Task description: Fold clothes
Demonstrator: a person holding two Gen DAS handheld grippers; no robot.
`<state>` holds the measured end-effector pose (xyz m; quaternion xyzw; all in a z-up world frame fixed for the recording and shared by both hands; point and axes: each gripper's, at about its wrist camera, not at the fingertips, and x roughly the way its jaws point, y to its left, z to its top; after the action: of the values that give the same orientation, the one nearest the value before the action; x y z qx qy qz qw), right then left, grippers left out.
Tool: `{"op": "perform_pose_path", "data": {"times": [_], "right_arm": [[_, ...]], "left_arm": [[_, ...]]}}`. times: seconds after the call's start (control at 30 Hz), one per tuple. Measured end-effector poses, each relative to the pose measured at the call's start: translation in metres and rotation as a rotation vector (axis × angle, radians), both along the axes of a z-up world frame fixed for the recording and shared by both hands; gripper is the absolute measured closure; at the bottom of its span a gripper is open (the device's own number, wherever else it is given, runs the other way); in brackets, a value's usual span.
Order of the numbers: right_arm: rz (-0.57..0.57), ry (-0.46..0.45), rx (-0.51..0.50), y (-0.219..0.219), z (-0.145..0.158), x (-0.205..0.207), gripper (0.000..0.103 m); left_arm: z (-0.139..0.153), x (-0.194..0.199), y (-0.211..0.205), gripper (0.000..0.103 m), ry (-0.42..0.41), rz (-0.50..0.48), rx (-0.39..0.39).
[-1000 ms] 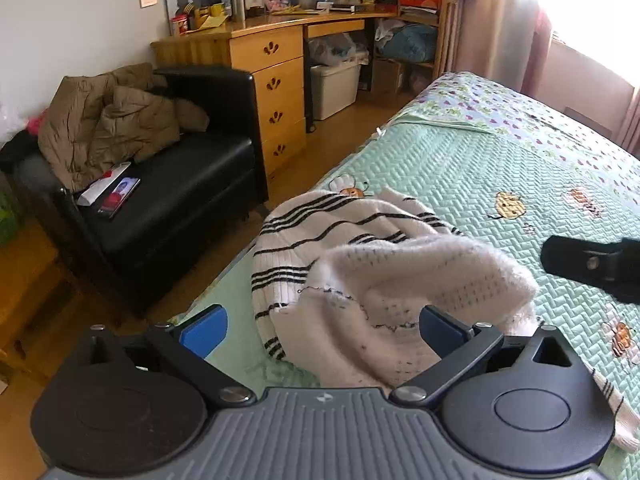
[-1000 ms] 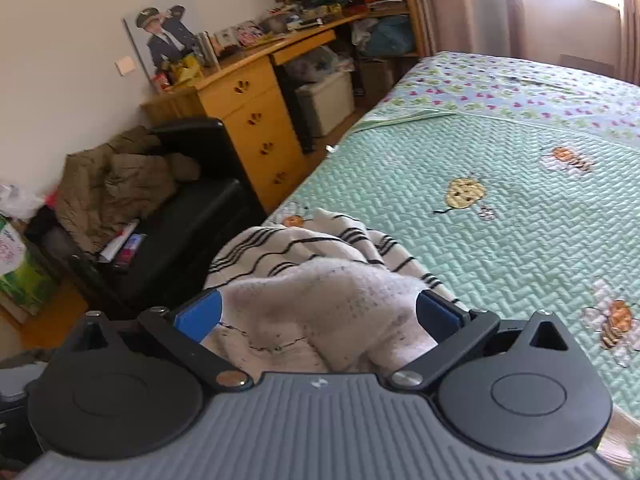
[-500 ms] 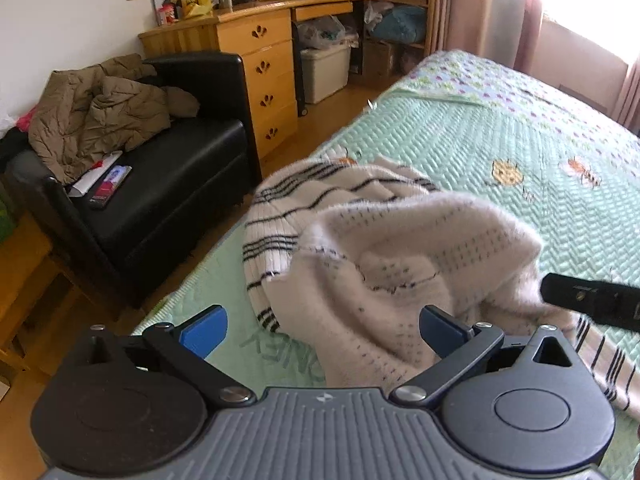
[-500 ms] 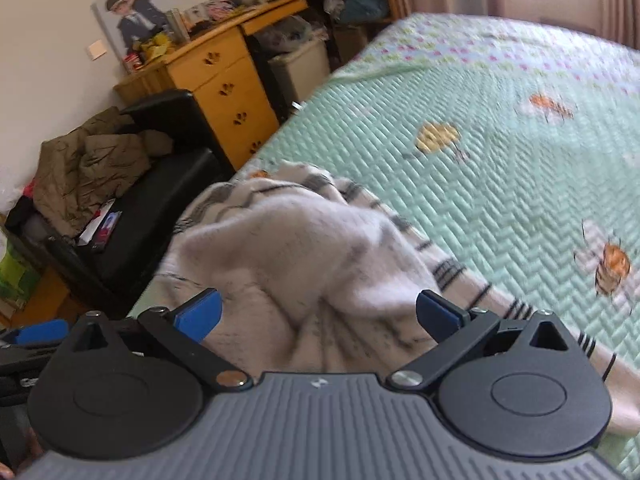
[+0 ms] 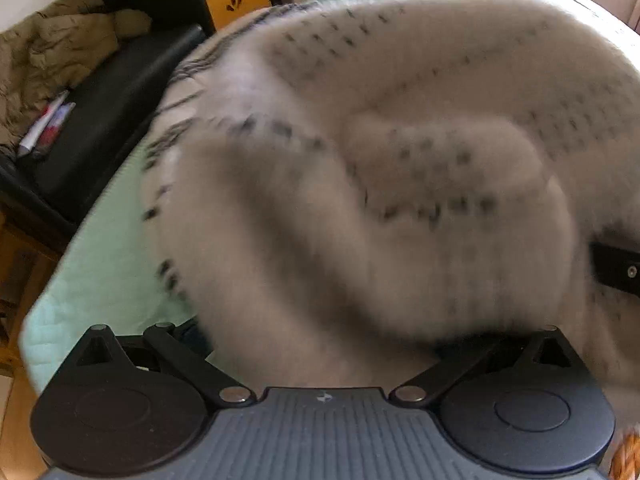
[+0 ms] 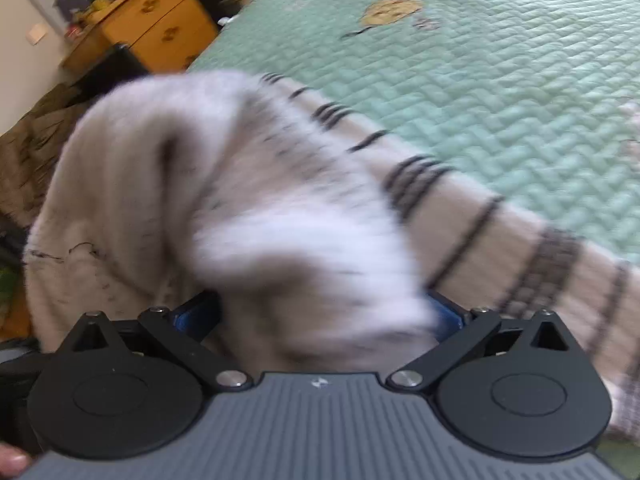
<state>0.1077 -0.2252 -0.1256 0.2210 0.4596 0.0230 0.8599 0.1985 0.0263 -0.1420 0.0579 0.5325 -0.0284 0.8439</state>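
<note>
A cream knit sweater (image 5: 380,168) with thin black stripes lies bunched on the green quilted bed (image 5: 108,256). It fills most of the left wrist view, blurred. My left gripper (image 5: 320,332) is pushed into the heap. Its jaws stand wide, with cloth between them and the fingertips buried. A black finger (image 5: 616,272) of the other gripper pokes in at the right edge. In the right wrist view a thick fold of the sweater (image 6: 248,200) sits between the blue pads (image 6: 444,320) of my right gripper (image 6: 320,318), whose jaws are closing around it. A striped sleeve (image 6: 520,248) trails off to the right.
A black armchair (image 5: 100,92) with a brown jacket (image 5: 52,40) on it stands left of the bed. Wooden drawers (image 6: 160,28) stand behind it. The bed's edge runs just left of the sweater. Open quilt (image 6: 500,80) stretches beyond and to the right.
Both grippers have dropped down onto the sweater, which now fills both views. Cloth has come up between both pairs of jaws and hides the left fingertips.
</note>
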Motion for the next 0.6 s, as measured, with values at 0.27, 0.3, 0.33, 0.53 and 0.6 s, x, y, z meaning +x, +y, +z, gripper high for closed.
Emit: {"op": "perform_pose_path", "data": {"times": [0.27, 0.3, 0.33, 0.53, 0.6], "right_arm": [[0.087, -0.227, 0.184, 0.012, 0.082, 0.002, 0.082], [0.088, -0.261, 0.191, 0.011, 0.096, -0.003, 0.082], [0.088, -0.296, 0.199, 0.01, 0.109, -0.007, 0.082], [0.087, -0.476, 0.235, -0.002, 0.184, -0.034, 0.083], [0.084, -0.533, 0.238, -0.008, 0.207, -0.039, 0.083]], "left_arm": [[0.072, 0.001, 0.034, 0.054, -0.159, -0.008, -0.339], [0.086, -0.004, 0.038, 0.058, -0.194, -0.012, -0.343], [0.101, -0.009, 0.04, 0.061, -0.232, -0.024, -0.325], [0.178, -0.047, 0.045, 0.071, -0.387, -0.101, -0.264], [0.202, -0.063, 0.046, 0.073, -0.444, -0.127, -0.269]]}}
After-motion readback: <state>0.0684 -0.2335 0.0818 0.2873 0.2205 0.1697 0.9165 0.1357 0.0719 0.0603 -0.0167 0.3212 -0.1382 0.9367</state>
